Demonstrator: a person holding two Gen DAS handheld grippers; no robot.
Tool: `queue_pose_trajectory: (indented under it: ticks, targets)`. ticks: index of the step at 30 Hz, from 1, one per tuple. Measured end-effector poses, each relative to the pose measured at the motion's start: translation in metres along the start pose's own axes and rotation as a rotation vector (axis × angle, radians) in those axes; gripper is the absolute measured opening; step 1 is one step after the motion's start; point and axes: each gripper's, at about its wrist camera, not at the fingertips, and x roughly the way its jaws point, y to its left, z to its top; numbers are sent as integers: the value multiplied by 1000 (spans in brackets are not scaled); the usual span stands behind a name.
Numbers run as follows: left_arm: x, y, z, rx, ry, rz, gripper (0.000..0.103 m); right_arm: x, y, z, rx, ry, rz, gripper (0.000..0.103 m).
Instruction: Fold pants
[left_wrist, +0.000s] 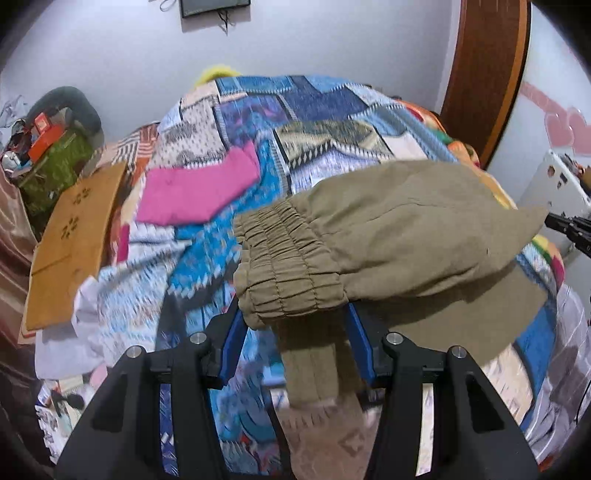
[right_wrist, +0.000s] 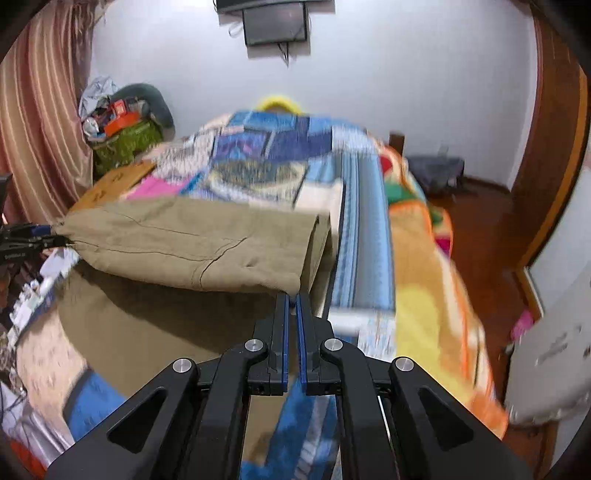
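Right gripper (right_wrist: 293, 295) clamped tight on a corner of khaki pants (right_wrist: 184, 243), lifted above patchwork-quilted bed (right_wrist: 365, 229). At nine o'clock, left gripper (right_wrist: 44, 238) gripping the far end. Wall screen (right_wrist: 275, 22) at twelve; striped curtain (right_wrist: 40, 122) toward ten.

One khaki pants (left_wrist: 406, 221), one pink garment (left_wrist: 195, 188), one patchwork blanket (left_wrist: 295, 110)
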Motion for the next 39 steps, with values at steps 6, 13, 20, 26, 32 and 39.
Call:
queue_pose_trajectory:
  ticks: [6,13,20,26,32,39]
  targets:
    - [9,0,-32,-27,57,28,52,15,2,-48,21,99,-19,3]
    - [-11,21,-38,-107,53,75,58,3,-10,-76,124,123,-54,4]
    - [-39,3,-4,-63,-36,43,59,-28,20,-57,35,20,-10,22]
    - [-39,-50,16,70,-63,-32,68,-20,74,-30,-120,-12,125,40]
    - [-15,-92,10,190,-23,-74,67,24,121,-33,-261,57,195,40]
    - [7,-117,0,264,37,-127,67,47,130,-37,-272,86,231,39]
